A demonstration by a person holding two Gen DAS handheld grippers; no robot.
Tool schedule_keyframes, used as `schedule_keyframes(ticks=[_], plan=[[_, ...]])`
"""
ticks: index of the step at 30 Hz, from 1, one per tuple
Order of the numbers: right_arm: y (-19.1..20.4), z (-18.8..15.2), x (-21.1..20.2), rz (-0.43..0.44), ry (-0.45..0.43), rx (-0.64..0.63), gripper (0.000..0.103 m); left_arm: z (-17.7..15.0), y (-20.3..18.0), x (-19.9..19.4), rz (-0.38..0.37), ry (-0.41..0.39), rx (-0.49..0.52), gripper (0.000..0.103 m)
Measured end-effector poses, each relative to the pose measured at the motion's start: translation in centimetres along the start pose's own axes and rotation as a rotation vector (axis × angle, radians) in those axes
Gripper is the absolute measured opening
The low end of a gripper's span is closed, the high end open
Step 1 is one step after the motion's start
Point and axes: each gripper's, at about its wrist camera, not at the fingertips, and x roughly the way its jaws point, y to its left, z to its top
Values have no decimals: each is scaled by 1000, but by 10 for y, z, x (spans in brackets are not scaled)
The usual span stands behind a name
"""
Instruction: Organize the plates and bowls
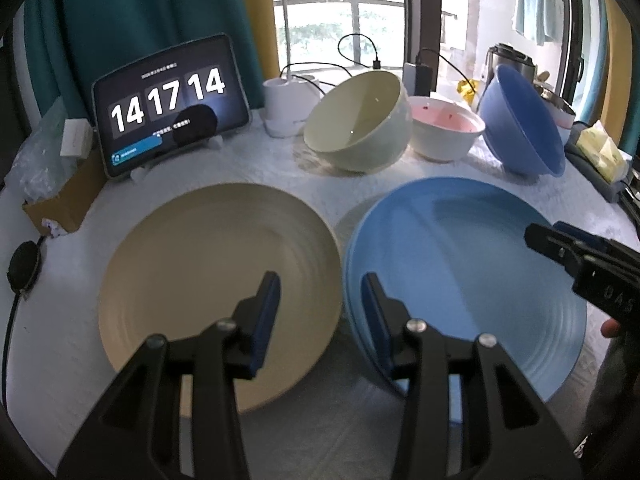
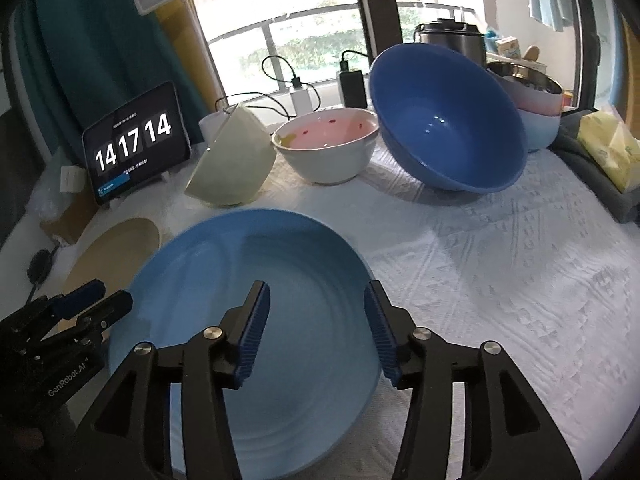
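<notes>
A: How many plates are lying on the white tablecloth (image 2: 500, 280)?

B: Two are showing. A beige plate (image 1: 208, 272) is sitting on the left and a blue plate (image 1: 460, 276) is sitting just beside it on the right, their rims almost touching.

A: And bowls?

B: Three are lining up clearly behind the plates. A pale green bowl (image 1: 360, 124) is tipping on its side with its mouth facing the left camera. A white bowl with a pink inside (image 2: 326, 148) is standing upright next to it. A blue bowl (image 2: 448, 120) is leaning tilted at the right end. Behind it more bowls (image 2: 536, 108) are nesting, but I cannot count them.

A: What are the grippers doing?

B: Two are working here. The left gripper (image 1: 320, 300) is hovering over the gap between the two plates with its fingers spread, gripping nothing. The right gripper (image 2: 316, 312) is hanging above the blue plate, its fingers likewise spread apart, with one blue pad (image 2: 378, 332) sitting near the plate's right rim. Whether it is touching the plate, I cannot tell.

A: Anything else on the table?

B: One tablet (image 1: 172, 104) is showing 14 17 14 at the back left, one white lamp base (image 1: 286, 108) is standing beside it, and one yellow tissue pack (image 2: 612, 152) is resting at the right edge.
</notes>
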Motion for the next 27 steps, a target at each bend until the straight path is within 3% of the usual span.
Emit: schedule_keyframes(ticks=[8, 12, 17, 19, 22, 27], plan=[[0, -1, -12, 7, -25, -19, 52, -1, -11, 1, -25, 8, 19, 44], [-10, 1, -23, -37, -64, -4, 52, -1, -13, 7, -36, 24, 14, 44], [-18, -8, 10, -22, 104, 23, 52, -5, -20, 13, -58, 65, 11, 44], [-19, -13, 14, 18, 116, 38, 35, -6, -23, 13, -38, 67, 19, 44], [-18, -12, 8, -24, 96, 7, 18, -5, -23, 13, -34, 75, 12, 44], [-25, -15, -1, -21, 103, 0, 16, -5, -37, 4, -37, 55, 49, 44]])
